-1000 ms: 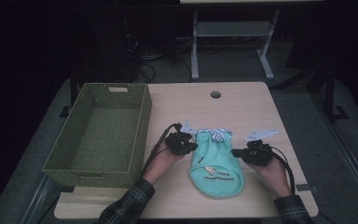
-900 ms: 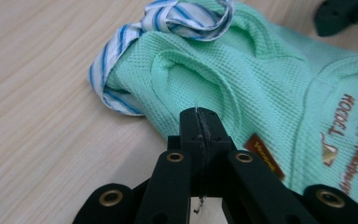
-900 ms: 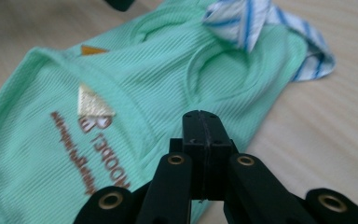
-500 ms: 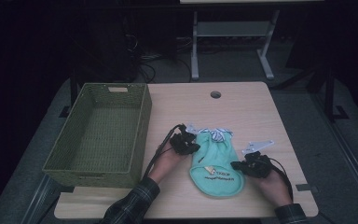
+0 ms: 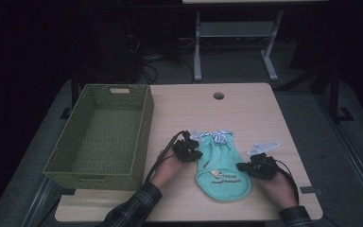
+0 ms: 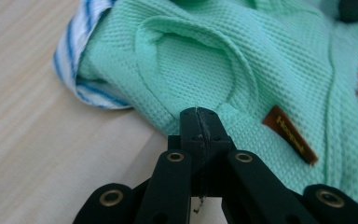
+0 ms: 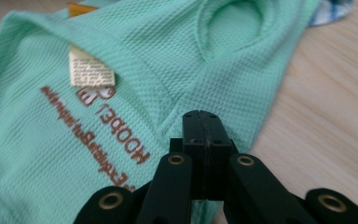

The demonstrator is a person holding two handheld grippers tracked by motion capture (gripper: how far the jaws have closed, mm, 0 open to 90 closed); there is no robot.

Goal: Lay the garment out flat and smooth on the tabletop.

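Mint-green garment (image 5: 223, 165) lies flat on the wooden table (image 5: 246, 109), just right of the woven green basket (image 5: 99, 135) and near the person's edge. In the high view its long axis runs from the table's far side toward the person: the blue-and-white striped trim (image 5: 221, 136) at one end points away, and the rounded hem sits nearest the person, tilted slightly to the right.

Both forearms come in from the bottom edge in plaid sleeves. The left hand (image 5: 166, 168) reaches forward and to the right, setting the left gripper (image 5: 196, 154) at the garment's left edge. The right hand (image 5: 278, 182) angles in toward the left, placing the right gripper (image 5: 241, 166) at the garment's right edge, nearer the hem.

In the left gripper view the jaws are pressed together, their tip on the fabric's edge below a sleeve opening, with a thread of cloth pinched between them. In the right gripper view the jaws likewise meet tightly on the edge of the fabric, beside the brown printed lettering (image 7: 98, 128) and a white care label (image 7: 89, 70).
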